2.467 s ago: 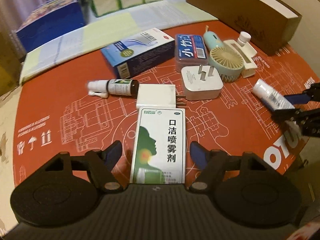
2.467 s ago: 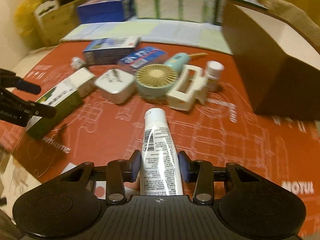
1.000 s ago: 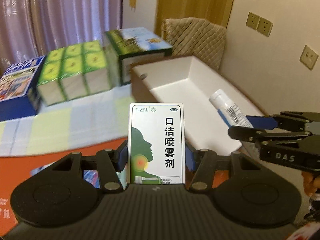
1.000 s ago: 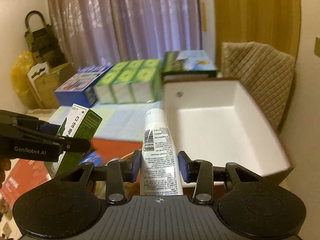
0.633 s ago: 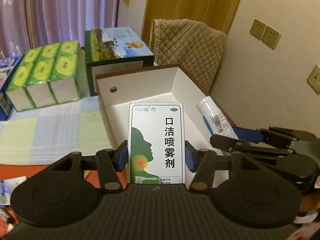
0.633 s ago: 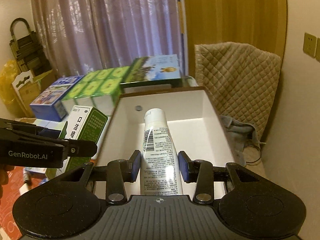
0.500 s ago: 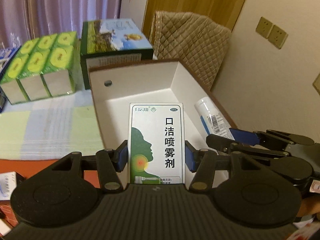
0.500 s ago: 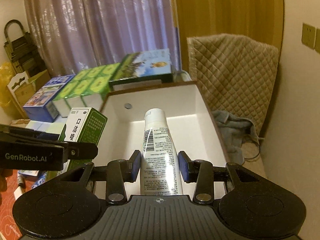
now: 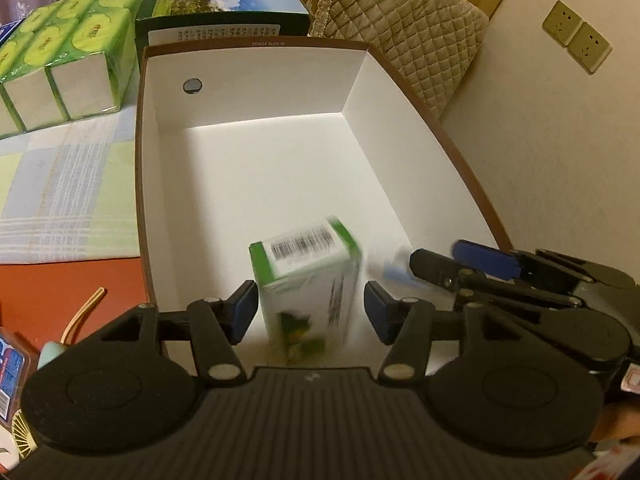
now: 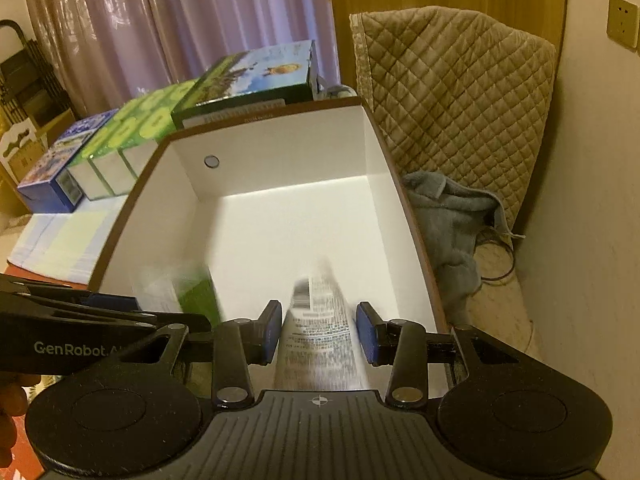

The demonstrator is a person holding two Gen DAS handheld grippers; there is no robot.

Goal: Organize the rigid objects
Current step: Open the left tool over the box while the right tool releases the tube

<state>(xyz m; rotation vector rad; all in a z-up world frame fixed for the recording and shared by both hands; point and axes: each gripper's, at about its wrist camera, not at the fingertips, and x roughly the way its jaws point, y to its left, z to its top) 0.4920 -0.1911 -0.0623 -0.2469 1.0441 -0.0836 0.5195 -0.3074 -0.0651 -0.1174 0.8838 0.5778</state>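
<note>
Medicine carton [image 9: 308,280], green and white with a barcode on its upturned end, was at the near end of the open white storage box [image 9: 256,42], smeared with motion and tipped end-up between the fingers of the left gripper [image 9: 310,312]. Those jaws stood released, a sliver of gap on either side and the pads no longer pressing it. Just to the right, the white tube [image 10: 320,320] was also over the near end of the box, between the pads of the right gripper [image 10: 318,328]. Its jaws had just been closing a little with the tube between them. The tube was blurred, and whether the pads truly pinched it I could not tell.

By its look the carton should be light and fairly stiff along its edges, but thin card gives way on the broad faces. A hold across the two narrow sides near the middle would suit it best, with modest squeeze. The tube looked smooth and rounded (likely slippery, and perhaps a touch soft-walled), so it would tend to slide lengthwise out of flat pads. A grip square across the middle of its body seems safest. Neither thing looked fragile enough to mind a short drop onto the box's floor.
</note>
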